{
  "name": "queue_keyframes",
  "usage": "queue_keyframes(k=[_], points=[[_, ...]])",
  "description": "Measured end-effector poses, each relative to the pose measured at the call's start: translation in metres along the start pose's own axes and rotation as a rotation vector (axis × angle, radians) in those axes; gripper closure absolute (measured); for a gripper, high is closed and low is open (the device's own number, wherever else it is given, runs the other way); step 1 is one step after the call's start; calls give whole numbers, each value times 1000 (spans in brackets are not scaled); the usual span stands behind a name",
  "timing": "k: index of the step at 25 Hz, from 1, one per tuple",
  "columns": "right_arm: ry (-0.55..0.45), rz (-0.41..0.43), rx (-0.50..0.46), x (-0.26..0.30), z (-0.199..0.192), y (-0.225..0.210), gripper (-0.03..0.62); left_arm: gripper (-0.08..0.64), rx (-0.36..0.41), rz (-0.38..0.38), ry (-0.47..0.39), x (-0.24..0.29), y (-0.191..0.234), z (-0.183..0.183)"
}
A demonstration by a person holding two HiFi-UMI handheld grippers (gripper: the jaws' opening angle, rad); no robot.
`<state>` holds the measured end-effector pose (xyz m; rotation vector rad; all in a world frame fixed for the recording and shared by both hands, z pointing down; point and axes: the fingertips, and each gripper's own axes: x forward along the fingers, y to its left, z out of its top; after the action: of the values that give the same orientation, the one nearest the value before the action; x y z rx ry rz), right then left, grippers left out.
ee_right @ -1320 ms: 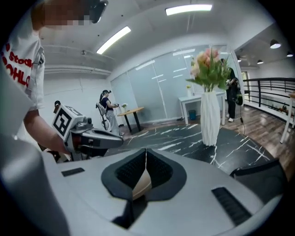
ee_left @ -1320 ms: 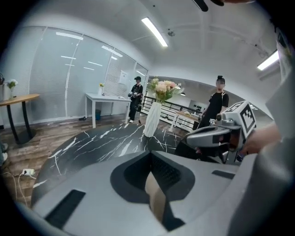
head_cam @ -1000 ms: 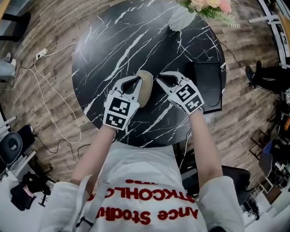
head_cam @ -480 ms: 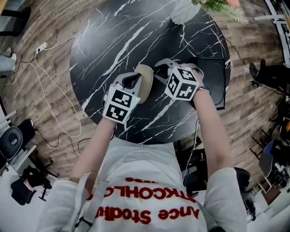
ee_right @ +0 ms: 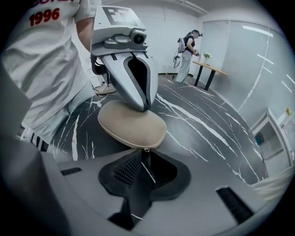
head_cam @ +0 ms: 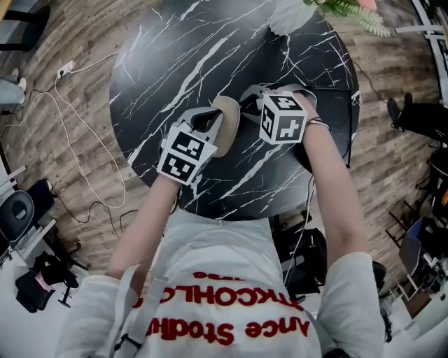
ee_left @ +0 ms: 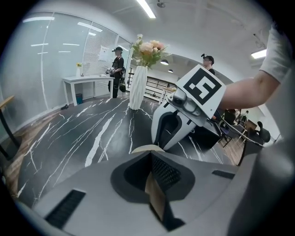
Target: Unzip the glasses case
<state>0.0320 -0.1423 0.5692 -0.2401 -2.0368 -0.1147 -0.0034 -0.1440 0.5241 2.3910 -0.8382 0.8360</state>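
The beige glasses case (head_cam: 227, 124) lies on the round black marble table (head_cam: 175, 63). My left gripper (head_cam: 212, 120) is shut on the case's near long edge; in the left gripper view a beige strip (ee_left: 154, 193) is pinched between the pads. My right gripper (head_cam: 244, 103) points steeply down at the case's right end. In the right gripper view the case (ee_right: 131, 123) lies just ahead, and its small metal zipper pull (ee_right: 146, 150) sits at the mouth of my right gripper (ee_right: 146, 156). Those jaws are closing with a narrow gap left; the pads do not press the pull.
A white vase of flowers (head_cam: 287, 14) stands at the table's far edge. A flat black slab (head_cam: 334, 119) lies at the table's right side. Cables (head_cam: 77, 140) run over the wood floor on the left. People stand by a far desk (ee_left: 87, 85).
My right gripper rolled over, its marker cube now facing up, and came down to the case's right end. The left gripper sank slightly and kept its hold on the case.
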Motion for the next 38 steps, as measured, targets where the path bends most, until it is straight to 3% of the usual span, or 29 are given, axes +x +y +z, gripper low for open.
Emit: queue_keyframes(k=[5,13,24,38], points=[[20,43,-20,0,0,1,531,554,-5,-13,0,1,0,-1],[34,-18,-36,-1,0,2,557,555,-45,6,-28,0,1,-1],[-3,-11,-1,-1,5,22,566,555,-59,6,-52,0,2,-1],[-125,-95,236,6,20,59,566,555,-45,18,-62,-1,3,1]])
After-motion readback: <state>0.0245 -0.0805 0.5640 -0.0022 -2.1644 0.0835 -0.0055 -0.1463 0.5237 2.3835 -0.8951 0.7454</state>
